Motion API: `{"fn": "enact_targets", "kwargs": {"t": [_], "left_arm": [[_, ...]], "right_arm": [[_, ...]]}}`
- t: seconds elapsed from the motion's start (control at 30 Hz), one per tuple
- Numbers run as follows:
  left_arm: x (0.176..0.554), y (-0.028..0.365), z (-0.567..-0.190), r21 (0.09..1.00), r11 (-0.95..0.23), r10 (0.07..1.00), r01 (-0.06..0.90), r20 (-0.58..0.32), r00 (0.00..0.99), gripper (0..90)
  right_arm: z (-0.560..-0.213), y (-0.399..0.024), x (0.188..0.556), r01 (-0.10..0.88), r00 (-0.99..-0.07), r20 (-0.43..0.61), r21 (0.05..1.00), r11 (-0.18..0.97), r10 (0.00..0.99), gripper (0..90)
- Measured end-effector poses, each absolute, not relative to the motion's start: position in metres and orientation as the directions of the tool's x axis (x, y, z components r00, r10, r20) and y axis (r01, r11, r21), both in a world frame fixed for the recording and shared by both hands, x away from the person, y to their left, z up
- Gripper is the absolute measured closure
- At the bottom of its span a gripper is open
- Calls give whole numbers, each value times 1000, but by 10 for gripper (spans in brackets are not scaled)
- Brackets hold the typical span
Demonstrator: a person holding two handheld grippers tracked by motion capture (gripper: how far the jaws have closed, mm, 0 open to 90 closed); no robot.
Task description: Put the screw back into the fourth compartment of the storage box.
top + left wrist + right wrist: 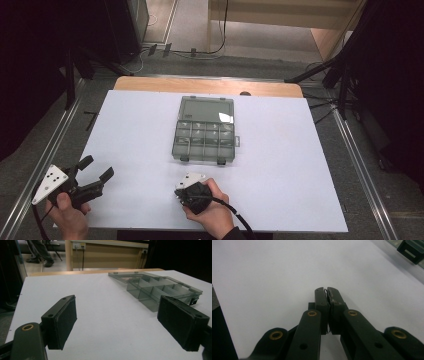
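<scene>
The right gripper's fingers (pixel 327 293) were clenched pad against pad with nothing between them, pointing low over bare white tabletop (pixel 274 270). Ahead of those fingers and off to one side, a dark latch at the near edge of the clear compartment box (pixel 412 248) showed at the corner of the right gripper view. In the high view the right gripper (pixel 186 186) sat just short of the box (pixel 205 130), near its front wall.

The left gripper's fingers (pixel 61 323) stood released and wide apart, empty, with open tabletop between them. The box (pixel 155 287) lay beyond the far finger, well apart, its lid folded back flat behind the compartments. In the high view the left gripper (pixel 97 170) hung at the tabletop's near corner, far to the side of the box.

The compartments looked empty, though the tinted plastic made that hard to tell. The work in hand seemed to be closing or handling the box. To do it well, the clenched right fingers would probably serve as a pusher: slide under the lid's free edge and swing it over slowly. The left fingers, already spread, should come across and brace the base's side wall, since light plastic would likely skate on the smooth sheet.
</scene>
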State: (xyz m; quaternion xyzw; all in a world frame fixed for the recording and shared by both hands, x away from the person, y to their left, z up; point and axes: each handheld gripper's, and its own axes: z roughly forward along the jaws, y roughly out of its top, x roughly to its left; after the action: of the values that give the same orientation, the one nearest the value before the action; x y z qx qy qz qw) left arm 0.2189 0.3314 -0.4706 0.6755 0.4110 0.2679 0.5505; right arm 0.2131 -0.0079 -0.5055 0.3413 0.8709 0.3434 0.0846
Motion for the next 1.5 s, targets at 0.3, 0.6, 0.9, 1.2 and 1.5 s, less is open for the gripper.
{"fn": "enact_targets", "kwargs": {"t": [0.3, 0.6, 0.9, 1.2, 1.5], "left_arm": [[219, 332, -471, 965, -60, 854, 257, -84, 514, 162], [219, 332, -471, 964, -59, 852, 261, -88, 517, 163], [219, 332, -472, 963, -59, 852, 263, -89, 516, 163], [219, 332, -471, 962, -65, 852, 264, -84, 517, 162], [220, 331, -472, 962, -64, 851, 264, -86, 518, 162]], "right_arm": [[-499, -17, 219, 546, -756, 130, 666, 508, 642, 895], [-486, -26, 224, 543, -752, 145, 689, 480, 643, 895], [-475, -38, 232, 544, -742, 150, 704, 457, 653, 896], [-463, -51, 240, 542, -729, 148, 721, 431, 669, 896], [-453, -65, 248, 543, -712, 143, 732, 410, 688, 896]]}}
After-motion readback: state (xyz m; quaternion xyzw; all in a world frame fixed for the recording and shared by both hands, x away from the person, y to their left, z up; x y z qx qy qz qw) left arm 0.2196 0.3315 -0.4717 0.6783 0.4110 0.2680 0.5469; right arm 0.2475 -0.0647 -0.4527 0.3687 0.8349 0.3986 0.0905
